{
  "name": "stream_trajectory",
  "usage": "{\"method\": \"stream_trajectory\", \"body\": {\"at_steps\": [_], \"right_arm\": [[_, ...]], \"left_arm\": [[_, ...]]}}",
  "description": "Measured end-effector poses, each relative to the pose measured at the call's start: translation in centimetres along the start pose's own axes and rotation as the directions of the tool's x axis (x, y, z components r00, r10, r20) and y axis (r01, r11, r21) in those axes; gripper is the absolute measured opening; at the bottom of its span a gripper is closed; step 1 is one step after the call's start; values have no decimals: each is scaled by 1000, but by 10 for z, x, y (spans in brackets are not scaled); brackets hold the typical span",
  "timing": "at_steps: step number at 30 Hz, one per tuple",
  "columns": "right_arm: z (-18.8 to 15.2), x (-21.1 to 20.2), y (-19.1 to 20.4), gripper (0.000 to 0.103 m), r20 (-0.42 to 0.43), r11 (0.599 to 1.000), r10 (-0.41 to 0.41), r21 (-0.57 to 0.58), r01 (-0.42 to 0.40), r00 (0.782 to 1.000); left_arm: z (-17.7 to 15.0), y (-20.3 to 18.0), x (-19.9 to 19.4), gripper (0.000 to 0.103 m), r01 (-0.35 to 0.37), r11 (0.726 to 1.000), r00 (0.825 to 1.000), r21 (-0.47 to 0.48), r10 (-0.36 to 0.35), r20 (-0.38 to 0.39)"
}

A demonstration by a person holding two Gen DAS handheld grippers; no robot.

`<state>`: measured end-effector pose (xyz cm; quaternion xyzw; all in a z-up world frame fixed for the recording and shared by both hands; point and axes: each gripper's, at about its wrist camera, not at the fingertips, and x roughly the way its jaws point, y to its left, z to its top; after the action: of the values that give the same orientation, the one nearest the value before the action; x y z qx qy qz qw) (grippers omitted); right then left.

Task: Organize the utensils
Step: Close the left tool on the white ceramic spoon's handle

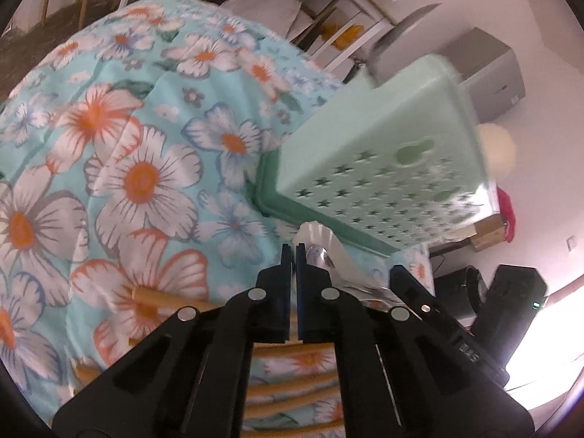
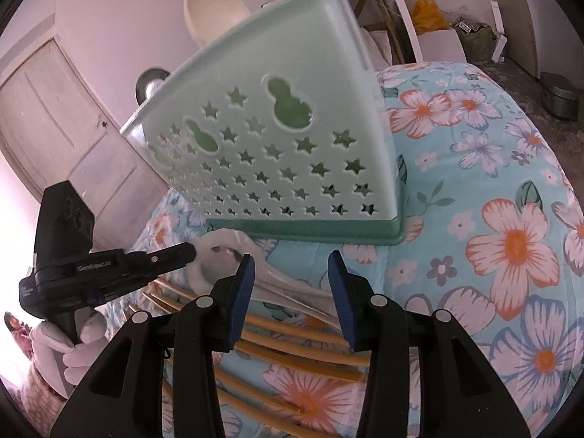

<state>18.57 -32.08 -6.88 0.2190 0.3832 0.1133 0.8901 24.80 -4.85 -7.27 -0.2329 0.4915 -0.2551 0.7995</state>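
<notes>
- The left gripper (image 1: 295,246), at the lower centre of the left wrist view, is sitting with its jaws pressed together and nothing between them, just beside a clear plastic spoon (image 1: 321,255).
- The right gripper (image 2: 290,266), at the lower centre of the right wrist view, is holding its jaws partly apart over white spoons (image 2: 281,284), gripping nothing.
- Yellow chopsticks (image 2: 299,357) are lying on the floral cloth (image 2: 492,219) beneath it.
- The green utensil holder (image 2: 292,138) is standing on the cloth above, at the frame's centre.
- A white-gloved hand (image 2: 78,343) is holding the left gripper at lower left.
</notes>
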Motion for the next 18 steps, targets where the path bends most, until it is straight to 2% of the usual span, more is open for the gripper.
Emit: {"method": "stream_trajectory", "body": {"at_steps": [6, 9, 18], "right_arm": [[2, -20, 4, 41, 52, 1000, 7, -9, -6, 999], [1, -34, 7, 41, 75, 1000, 1, -17, 1, 997], [-16, -65, 23, 41, 79, 999, -17, -45, 20, 997]], "left_arm": [[-5, -14, -29, 0, 51, 999, 999, 18, -52, 15], [-11, -7, -41, 0, 74, 997, 997, -16, -74, 4], [-59, 29, -89, 0, 102, 989, 995, -105, -101, 13]]}}
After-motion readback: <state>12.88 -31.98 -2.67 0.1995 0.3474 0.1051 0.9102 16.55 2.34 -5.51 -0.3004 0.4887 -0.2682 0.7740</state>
